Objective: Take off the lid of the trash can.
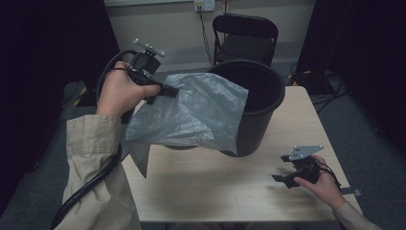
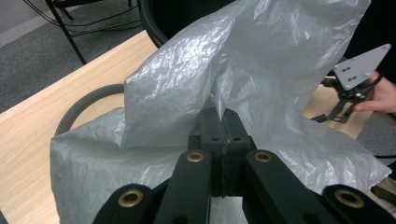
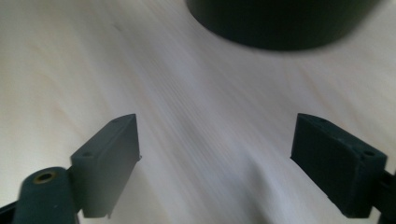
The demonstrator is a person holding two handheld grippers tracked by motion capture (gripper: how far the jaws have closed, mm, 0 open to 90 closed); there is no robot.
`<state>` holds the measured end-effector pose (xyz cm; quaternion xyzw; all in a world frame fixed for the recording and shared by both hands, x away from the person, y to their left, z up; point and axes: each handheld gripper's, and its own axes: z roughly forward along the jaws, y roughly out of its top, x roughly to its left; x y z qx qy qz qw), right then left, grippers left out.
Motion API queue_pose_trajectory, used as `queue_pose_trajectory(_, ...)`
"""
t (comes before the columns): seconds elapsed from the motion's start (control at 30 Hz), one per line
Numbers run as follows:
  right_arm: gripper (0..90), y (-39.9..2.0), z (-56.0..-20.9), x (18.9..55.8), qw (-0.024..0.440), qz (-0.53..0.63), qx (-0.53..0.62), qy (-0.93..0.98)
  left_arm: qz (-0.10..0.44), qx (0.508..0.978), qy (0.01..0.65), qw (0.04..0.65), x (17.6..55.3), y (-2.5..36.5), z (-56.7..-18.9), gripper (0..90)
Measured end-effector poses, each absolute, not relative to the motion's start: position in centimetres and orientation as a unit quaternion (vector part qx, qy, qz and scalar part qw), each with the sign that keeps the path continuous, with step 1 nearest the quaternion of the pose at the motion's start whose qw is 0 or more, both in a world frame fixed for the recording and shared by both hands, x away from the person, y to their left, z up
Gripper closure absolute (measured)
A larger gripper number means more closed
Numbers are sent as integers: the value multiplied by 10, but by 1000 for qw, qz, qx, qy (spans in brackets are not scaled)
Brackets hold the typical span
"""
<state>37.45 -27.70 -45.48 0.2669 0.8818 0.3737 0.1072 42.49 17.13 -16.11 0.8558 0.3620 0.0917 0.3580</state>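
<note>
The left gripper [image 1: 168,91] is held up over the left far part of the wooden table [image 1: 215,187], and its jaws are pressed together on a fold of the grey plastic bag [image 1: 191,112] — in the left gripper view the thin film [image 2: 196,88] is pinched right between the two pads. The bag hangs from this grip, spread wide, and its right edge lies against the front wall of the black bucket [image 1: 261,96], which stands upright at the far side of the table. A dark grey ring [image 2: 81,105] lies flat on the table, partly under the bag.

The right gripper [image 1: 282,178] is near the right near corner, well apart from the bag and the bucket. Its jaws are spread wide with nothing between them — below them is only the bare table [image 3: 196,121], and the bucket base [image 3: 280,23] is farther off.
</note>
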Motion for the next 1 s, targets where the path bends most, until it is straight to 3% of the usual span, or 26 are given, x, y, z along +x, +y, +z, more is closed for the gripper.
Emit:
queue_pose_trajectory(0.47,163,-228,-363,391,52,395,197,896,86,858,359,357,430,168,-166,900)
queue_pose_trajectory(0.73,188,-202,-345,399,38,409,177,894,81,858,361,357,431,170,-172,900)
queue_pose_trajectory(1.0,308,-182,-327,403,5,431,168,886,80,857,363,357,433,170,-175,900)
